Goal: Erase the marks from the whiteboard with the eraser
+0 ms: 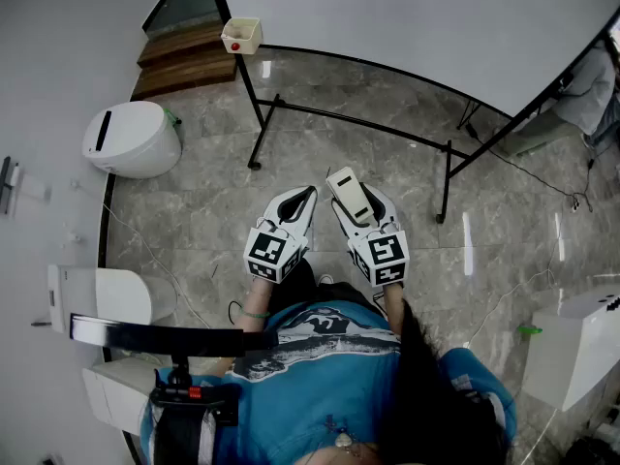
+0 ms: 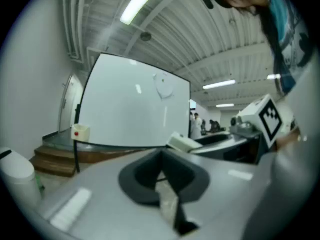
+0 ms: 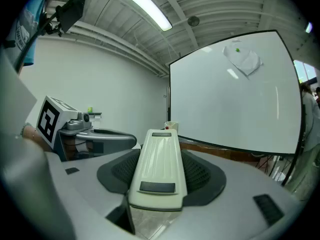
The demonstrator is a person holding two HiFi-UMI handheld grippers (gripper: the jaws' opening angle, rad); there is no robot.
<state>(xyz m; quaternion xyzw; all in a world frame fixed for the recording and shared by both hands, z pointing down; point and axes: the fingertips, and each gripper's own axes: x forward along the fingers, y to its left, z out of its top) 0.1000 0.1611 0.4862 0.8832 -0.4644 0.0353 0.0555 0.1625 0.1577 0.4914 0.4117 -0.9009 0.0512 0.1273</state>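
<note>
The whiteboard stands ahead on a black frame; its face looks mostly white. A faint greyish patch shows high on it in the right gripper view, and the same patch appears in the left gripper view. My right gripper is shut on a cream eraser, which lies lengthwise between the jaws. My left gripper is beside it, shut with nothing in it. Both are held low over the floor, well short of the board.
A small cream box with a red dot hangs at the board's lower left corner. The black stand legs cross the marble floor ahead. Wooden steps and a white rounded unit are at left, a white cabinet at right.
</note>
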